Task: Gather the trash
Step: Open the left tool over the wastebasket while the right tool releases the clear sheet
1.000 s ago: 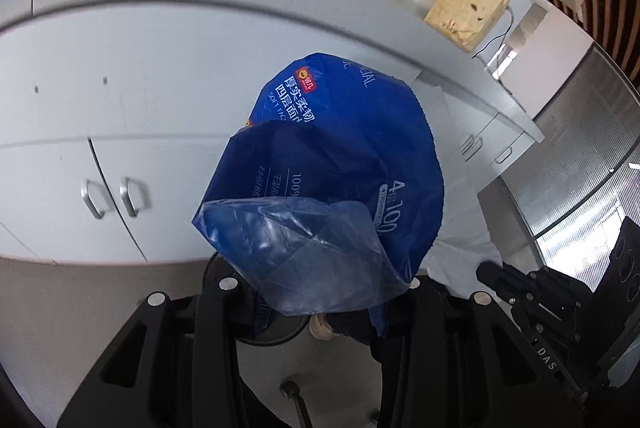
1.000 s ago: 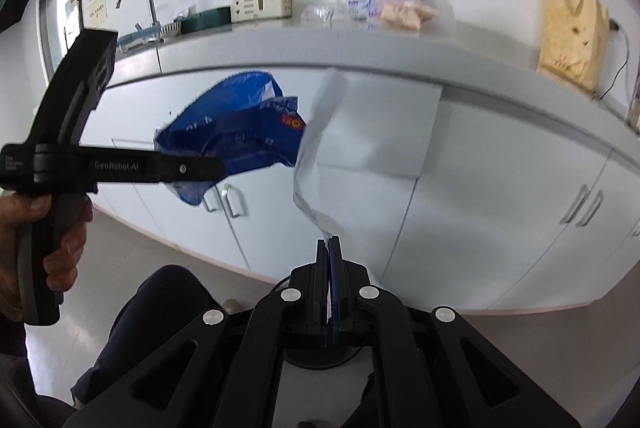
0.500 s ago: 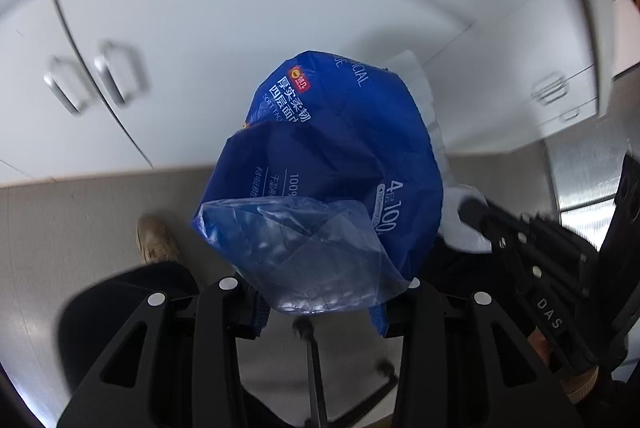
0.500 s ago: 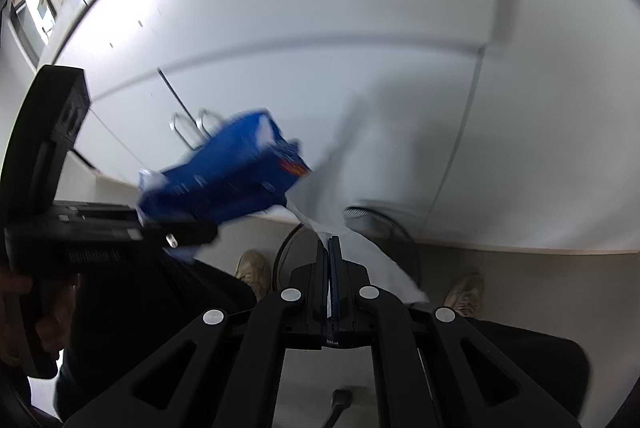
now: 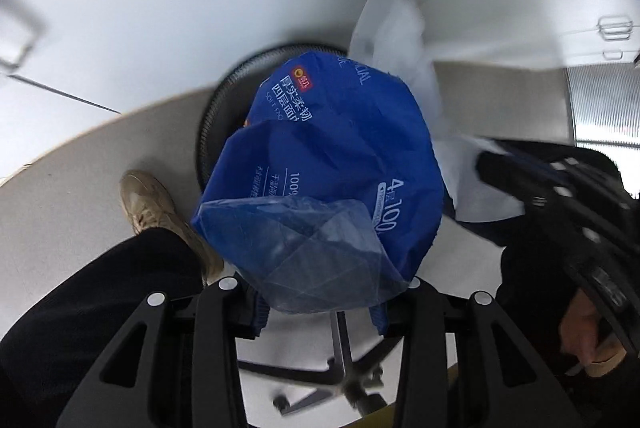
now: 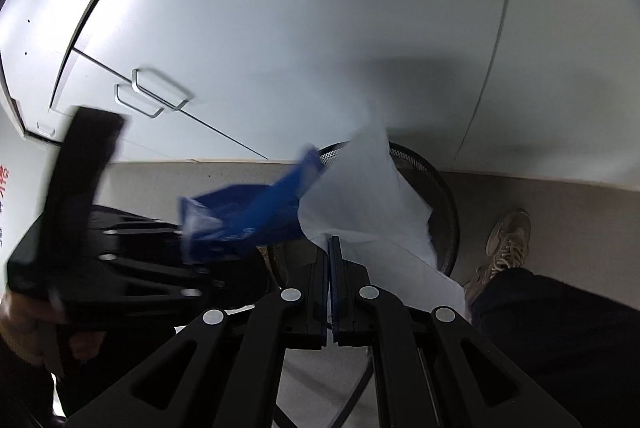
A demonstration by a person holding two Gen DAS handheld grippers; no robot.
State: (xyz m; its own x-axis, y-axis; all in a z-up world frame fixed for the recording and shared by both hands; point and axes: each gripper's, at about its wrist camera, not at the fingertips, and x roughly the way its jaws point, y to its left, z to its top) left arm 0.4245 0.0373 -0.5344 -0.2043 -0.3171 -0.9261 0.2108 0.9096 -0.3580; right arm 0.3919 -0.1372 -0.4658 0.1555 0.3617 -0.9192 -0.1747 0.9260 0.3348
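Right now, in the left wrist view, I have the left gripper (image 5: 320, 292) clamped on a crumpled blue plastic wrapper (image 5: 328, 179) that fills the middle of the picture, and the black mesh bin (image 5: 224, 95) shows only as an arc of rim from about 9 to 12 o'clock behind it. That is my first worry — the wrapper hides most of the bin mouth, so I could let go with part of it over the rim and have it slide onto the floor near the shoe (image 5: 156, 203) at 8 o'clock. At 2 o'clock a white sheet (image 5: 392, 27) hangs beside the wrapper. In the right wrist view, the right gripper (image 6: 334, 268) has its jaws pressed together on that white sheet (image 6: 372, 195), which drapes up toward 12 o'clock across the bin's rim (image 6: 448, 203). The blue wrapper (image 6: 248, 211) and the left gripper (image 6: 168, 260) sit at 9 o'clock, just beside the sheet. Both pieces are light and floppy, I judge — they may cling to the pads, tangle together, or drift outside the bin, and the blur makes my aim less sure.
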